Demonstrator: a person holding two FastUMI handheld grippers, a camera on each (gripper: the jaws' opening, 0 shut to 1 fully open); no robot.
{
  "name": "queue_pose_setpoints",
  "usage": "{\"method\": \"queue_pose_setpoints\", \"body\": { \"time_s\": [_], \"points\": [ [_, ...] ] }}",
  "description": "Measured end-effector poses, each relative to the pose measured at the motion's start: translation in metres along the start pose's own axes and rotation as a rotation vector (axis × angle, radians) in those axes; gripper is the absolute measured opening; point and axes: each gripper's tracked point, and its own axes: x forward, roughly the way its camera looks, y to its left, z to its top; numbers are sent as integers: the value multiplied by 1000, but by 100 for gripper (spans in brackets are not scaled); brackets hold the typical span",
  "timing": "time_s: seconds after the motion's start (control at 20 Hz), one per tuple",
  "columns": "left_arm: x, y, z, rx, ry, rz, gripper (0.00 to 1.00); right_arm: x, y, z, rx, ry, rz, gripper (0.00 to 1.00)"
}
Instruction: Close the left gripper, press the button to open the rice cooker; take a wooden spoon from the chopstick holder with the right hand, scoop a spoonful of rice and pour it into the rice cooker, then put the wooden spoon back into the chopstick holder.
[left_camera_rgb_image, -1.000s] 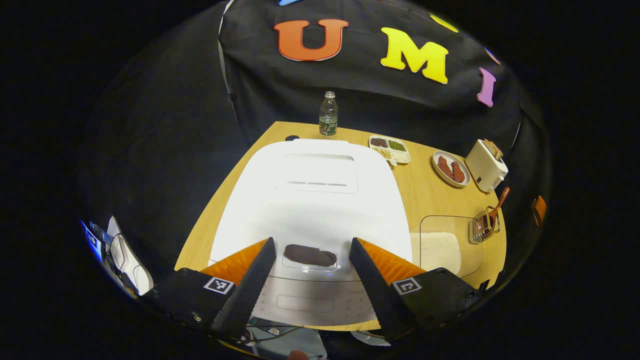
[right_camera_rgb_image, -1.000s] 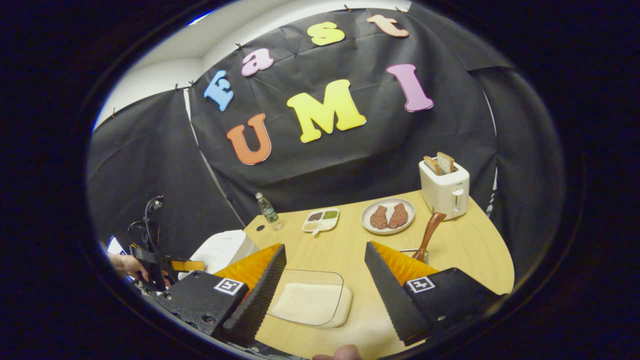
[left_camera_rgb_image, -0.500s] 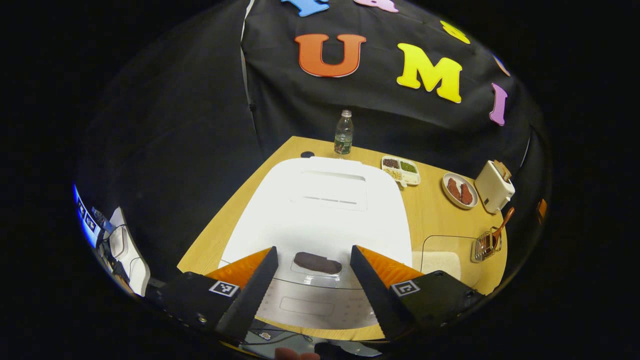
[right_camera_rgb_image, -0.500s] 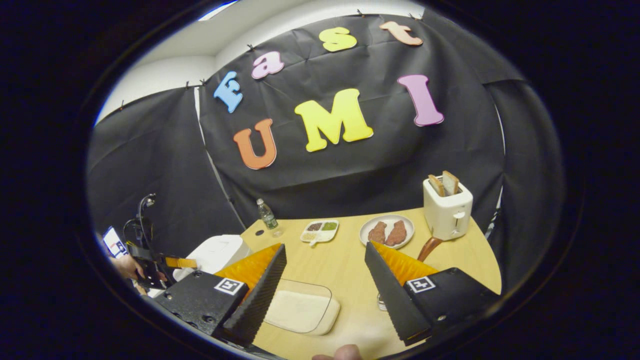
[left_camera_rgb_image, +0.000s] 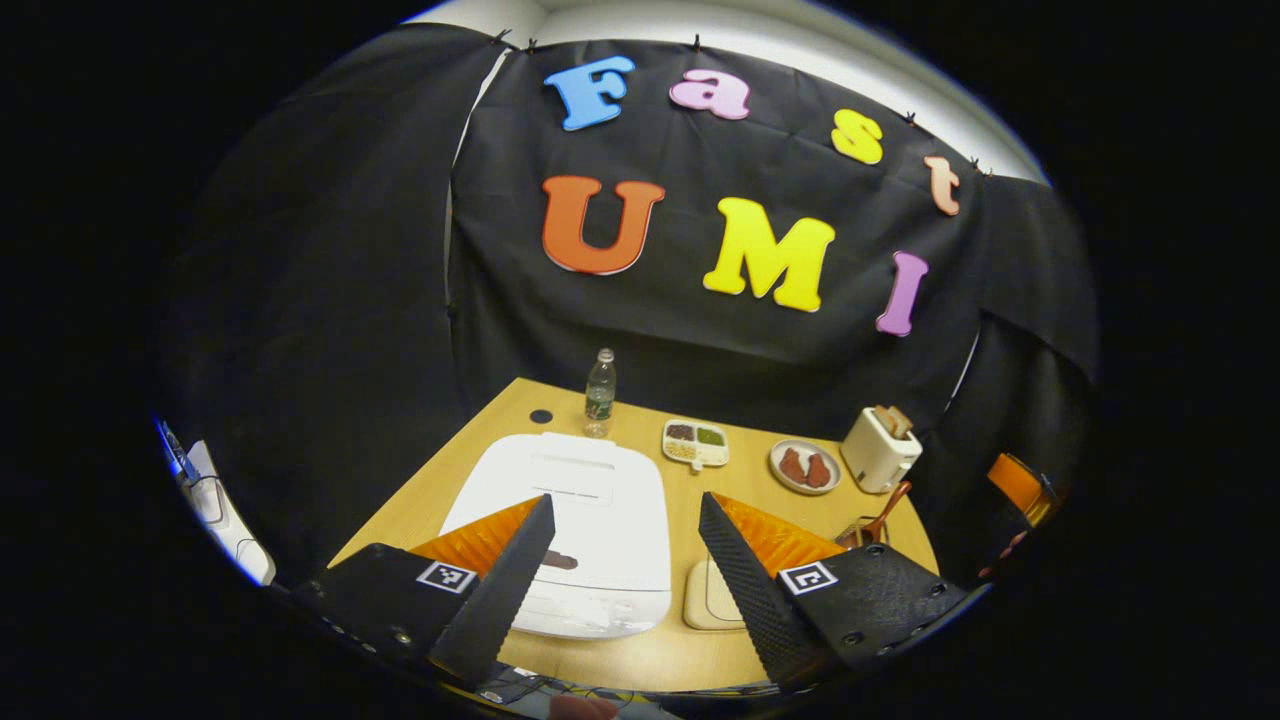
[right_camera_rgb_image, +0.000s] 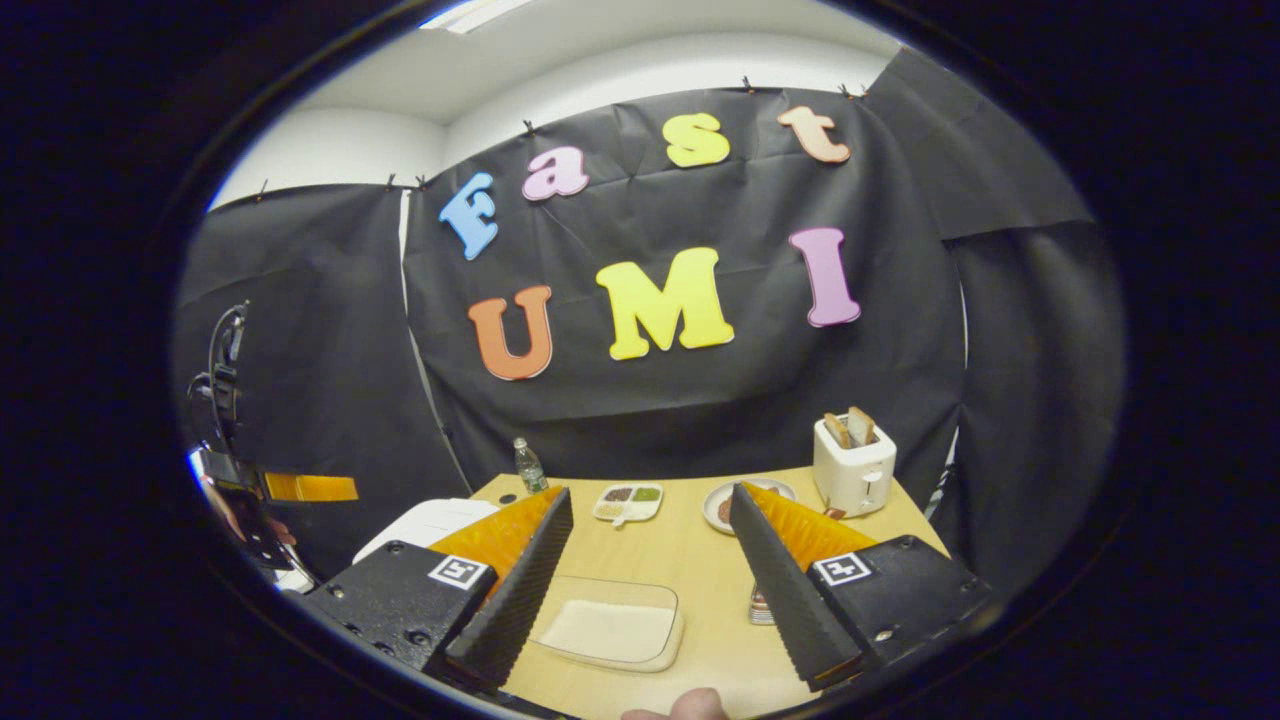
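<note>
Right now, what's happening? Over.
Left hand-held gripper open, above rice cooker. Right hand-held gripper open, empty. Cooker lid shut. Nothing in the way.

Bare table (right_camera_rgb_image: 690, 560) between rice tray (right_camera_rgb_image: 610, 632) and condiment dish (right_camera_rgb_image: 627, 503); toaster (right_camera_rgb_image: 852, 466) blocks far right.

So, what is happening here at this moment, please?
A person holds a gripper in each hand above a wooden table. The left gripper hangs open over the white rice cooker, whose lid is shut. The right gripper is open too, above the glass dish of rice. The wooden spoon stands in the chopstick holder. Nothing is gripped.
</note>
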Motion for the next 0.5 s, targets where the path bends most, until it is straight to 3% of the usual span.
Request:
{"method": "queue_pose_setpoints", "body": {
  "time_s": [0.2, 0.25, 0.45, 0.5],
  "points": [
    [-67, -25, 37, 37, -157, -72, 95, -51, 15, 26, -52, -79, -85, 100],
    [-81, -31, 39, 40, -180, -87, 95, -64, 21, 32, -56, -97, -98, 96],
    [-122, -44, 35, 91, -276, -108, 95, -113, 38, 45, -69, -156, -146, 96],
    [-129, -45, 34, 109, -295, -106, 95, -123, 39, 46, -76, -163, -161, 100]
  ]
}}
